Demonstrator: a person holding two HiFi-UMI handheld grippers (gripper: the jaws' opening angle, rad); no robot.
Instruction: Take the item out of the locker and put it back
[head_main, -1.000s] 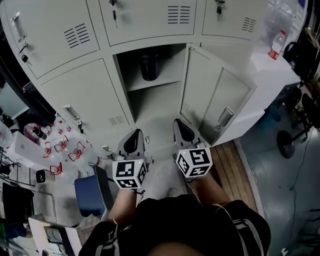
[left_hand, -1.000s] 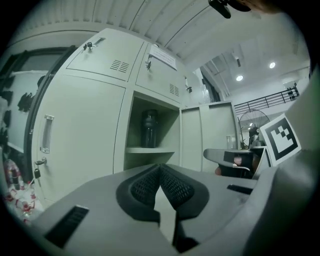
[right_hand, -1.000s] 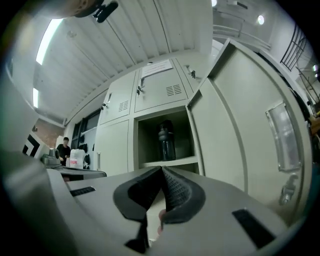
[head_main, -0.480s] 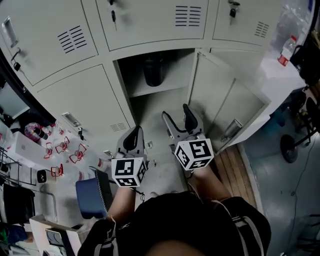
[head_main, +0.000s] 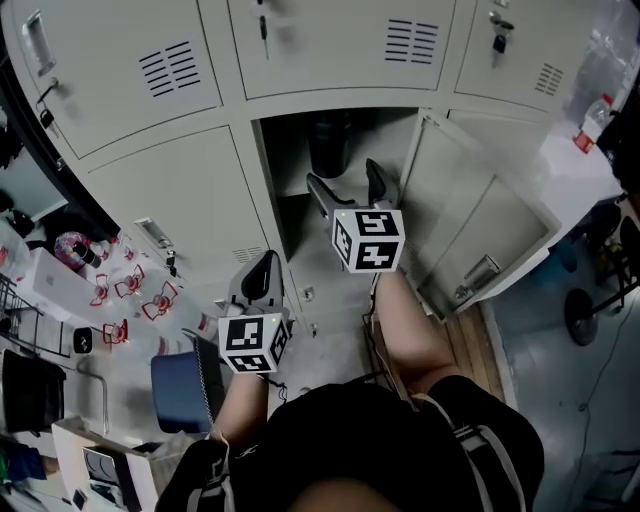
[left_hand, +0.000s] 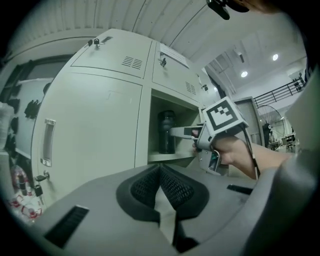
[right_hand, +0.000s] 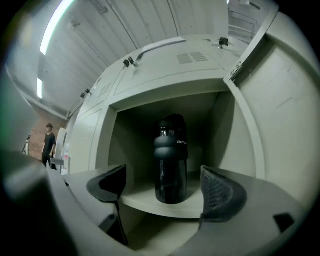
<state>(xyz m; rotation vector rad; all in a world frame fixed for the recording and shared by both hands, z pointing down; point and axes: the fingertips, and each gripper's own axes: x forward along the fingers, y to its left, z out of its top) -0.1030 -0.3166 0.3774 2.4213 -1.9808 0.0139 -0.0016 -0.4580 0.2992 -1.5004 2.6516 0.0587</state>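
A black bottle (right_hand: 171, 160) stands upright on the shelf (right_hand: 150, 201) of the open locker compartment; it also shows in the head view (head_main: 328, 145) and the left gripper view (left_hand: 166, 132). My right gripper (head_main: 345, 185) is raised at the compartment's mouth, aimed at the bottle. Its jaws are opening and stand wide (right_hand: 162, 181), with the bottle ahead of them and nothing touching the pads. My left gripper (head_main: 262, 285) hangs lower, in front of the closed locker doors, its pads (left_hand: 161, 175) pressed together and empty.
The locker door (head_main: 480, 220) is swung open to the right of the compartment. A blue chair (head_main: 185, 385) stands at my lower left, beside a table with red wire items (head_main: 130, 295). A water bottle (head_main: 592, 122) sits on a white surface at far right.
My right gripper has risen and moved forward from low by the left one to the compartment's mouth, and its jaws went from shut to wide. The left gripper stayed put.
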